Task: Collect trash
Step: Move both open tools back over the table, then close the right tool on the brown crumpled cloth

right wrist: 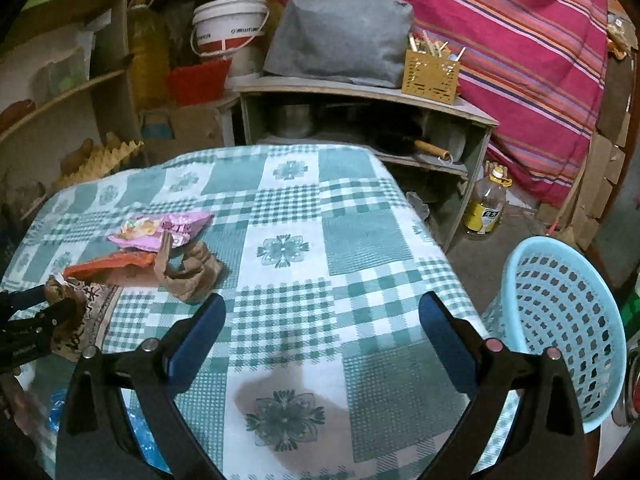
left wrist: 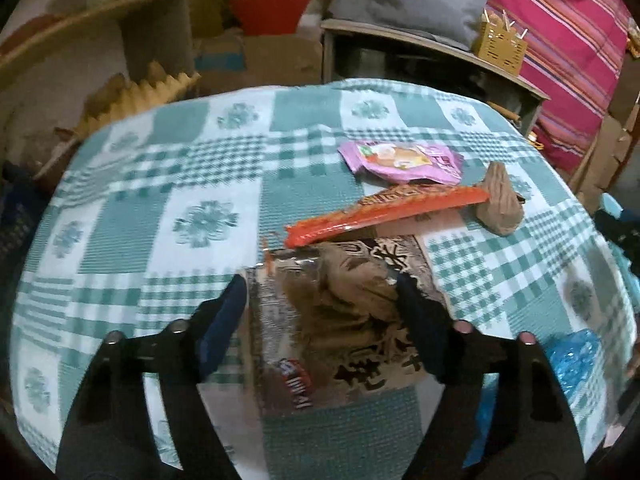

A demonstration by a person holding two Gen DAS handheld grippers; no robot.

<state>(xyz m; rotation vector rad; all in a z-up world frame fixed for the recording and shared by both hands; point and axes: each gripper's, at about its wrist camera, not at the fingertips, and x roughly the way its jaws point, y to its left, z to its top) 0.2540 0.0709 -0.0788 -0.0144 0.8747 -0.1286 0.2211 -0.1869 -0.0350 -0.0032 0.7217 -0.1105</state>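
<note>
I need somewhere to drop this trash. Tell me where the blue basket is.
The light blue basket shows only in the right wrist view, off the table's right edge, just beyond the open right gripper.

Brown printed wrapper (left wrist: 360, 312) with black characters, crumpled, lies flat on the surface. Orange-red snack packet (left wrist: 384, 212) lies long and flat, its near end overlapping the brown wrapper. Pink pouch (left wrist: 404, 160), torn open, lies just beyond it. Crumpled brown paper (left wrist: 500, 204) stands bunched, touching the orange packet's far end. Light-blue perforated basket (right wrist: 560, 320) stands beside the surface.
</note>
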